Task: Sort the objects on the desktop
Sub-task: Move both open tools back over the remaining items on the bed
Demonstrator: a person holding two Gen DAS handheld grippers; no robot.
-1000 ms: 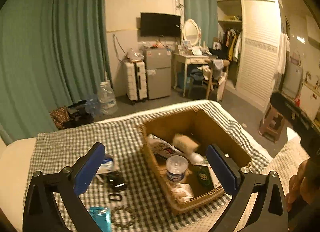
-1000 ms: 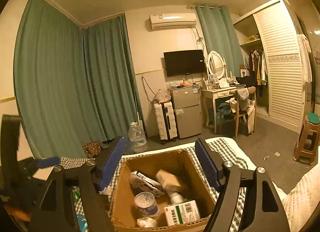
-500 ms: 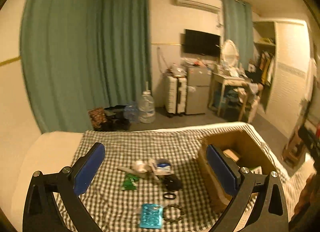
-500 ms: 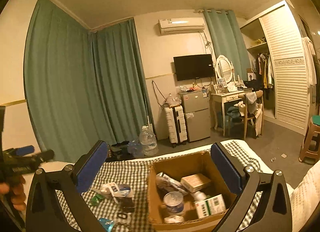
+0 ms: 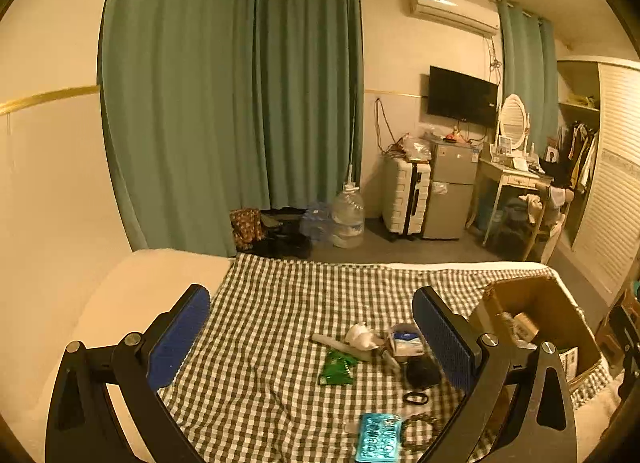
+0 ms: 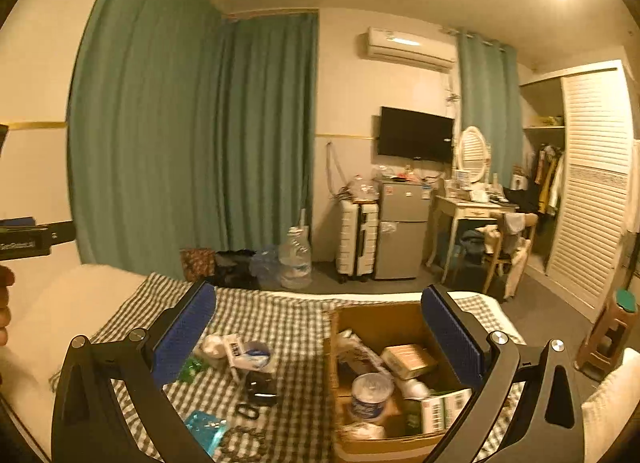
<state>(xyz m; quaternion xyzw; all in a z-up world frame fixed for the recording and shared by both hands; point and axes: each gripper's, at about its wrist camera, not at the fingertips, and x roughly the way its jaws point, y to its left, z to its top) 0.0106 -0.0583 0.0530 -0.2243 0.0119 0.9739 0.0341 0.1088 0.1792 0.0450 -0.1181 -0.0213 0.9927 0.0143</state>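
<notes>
Several items already sit in the cardboard box, but a handful still lie loose on the checked cloth beside it: green packet, blister pack, hair tie. Left claw gapes wide, empty; right claw, just opening, holds nothing.
</notes>
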